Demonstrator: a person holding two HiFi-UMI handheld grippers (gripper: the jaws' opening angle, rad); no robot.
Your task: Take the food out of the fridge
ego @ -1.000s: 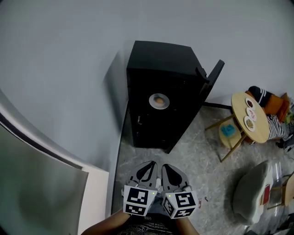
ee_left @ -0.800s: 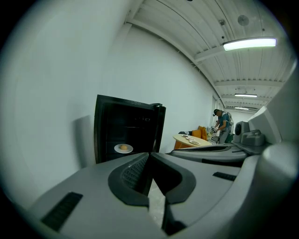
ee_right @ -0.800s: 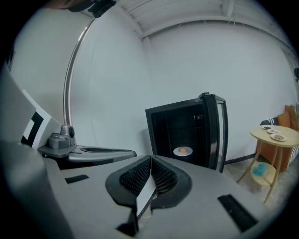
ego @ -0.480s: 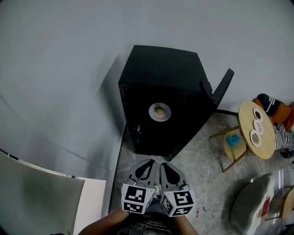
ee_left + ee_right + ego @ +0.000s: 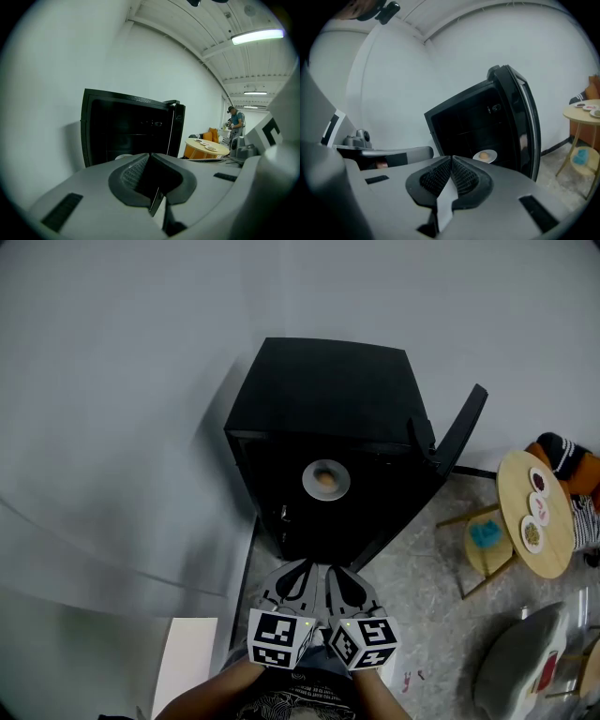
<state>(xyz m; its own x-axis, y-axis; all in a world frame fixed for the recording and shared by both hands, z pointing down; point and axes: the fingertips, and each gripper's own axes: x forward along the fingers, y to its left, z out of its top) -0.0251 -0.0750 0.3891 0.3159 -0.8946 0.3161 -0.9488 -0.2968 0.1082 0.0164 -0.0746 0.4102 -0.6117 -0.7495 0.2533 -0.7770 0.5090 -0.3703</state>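
One open fridge (image 5: 323, 395) facing one left gripper (image 5: 306, 566) and one right gripper (image 5: 335, 570), both closed and empty; on its inner shelf one plate (image 5: 307, 481) with one round food (image 5: 325, 478), no long axis.

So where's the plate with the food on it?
In the head view the plate sits mid-picture on a shelf inside the black fridge, left of its open door.

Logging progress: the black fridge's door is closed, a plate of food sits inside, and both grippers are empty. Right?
Not quite: the head view shows the door of the black fridge standing open. The plate of food does sit inside, and the left gripper and right gripper are both empty.
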